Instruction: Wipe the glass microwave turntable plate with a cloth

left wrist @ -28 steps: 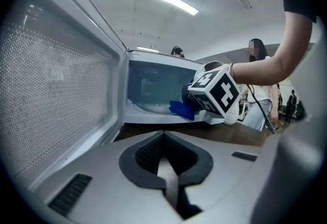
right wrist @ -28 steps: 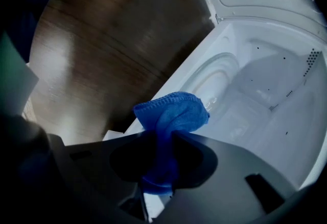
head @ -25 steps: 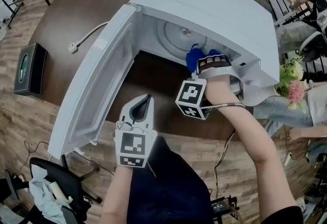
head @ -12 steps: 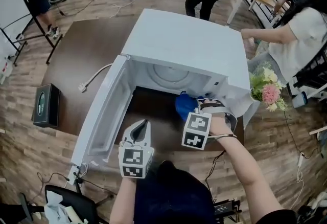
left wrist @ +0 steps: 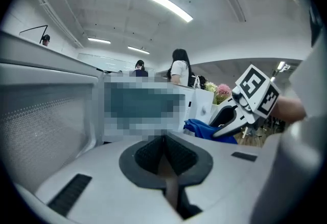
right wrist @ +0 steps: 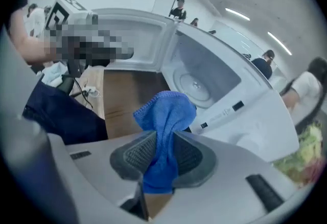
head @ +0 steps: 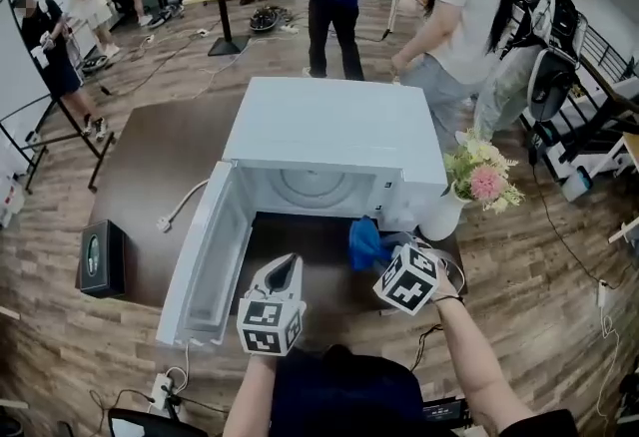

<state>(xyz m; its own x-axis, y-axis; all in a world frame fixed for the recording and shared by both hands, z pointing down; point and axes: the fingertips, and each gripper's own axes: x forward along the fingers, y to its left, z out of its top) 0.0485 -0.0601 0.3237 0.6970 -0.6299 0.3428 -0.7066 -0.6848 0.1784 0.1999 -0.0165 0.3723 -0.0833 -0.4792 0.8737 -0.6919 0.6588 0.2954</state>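
The right claw (right wrist: pixel 162 161) pinches the blue cloth (right wrist: pixel 166 110). The left claw (left wrist: pixel 164 156) is closed on nothing. Hard rubbing on the plate (right wrist: pixel 195 85) might pull the cloth out.

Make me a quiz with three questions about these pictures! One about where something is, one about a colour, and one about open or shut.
1. Where is the cloth?
A) in the right gripper
B) on the floor
C) in a bin

2. What colour is the cloth?
A) red
B) blue
C) green

3. The microwave door is:
A) open
B) shut
C) missing

Answers:
1 A, the jaws pinch it in the right gripper view.
2 B, it shows bright blue in every view.
3 A, it stands swung out to the left in the head view.
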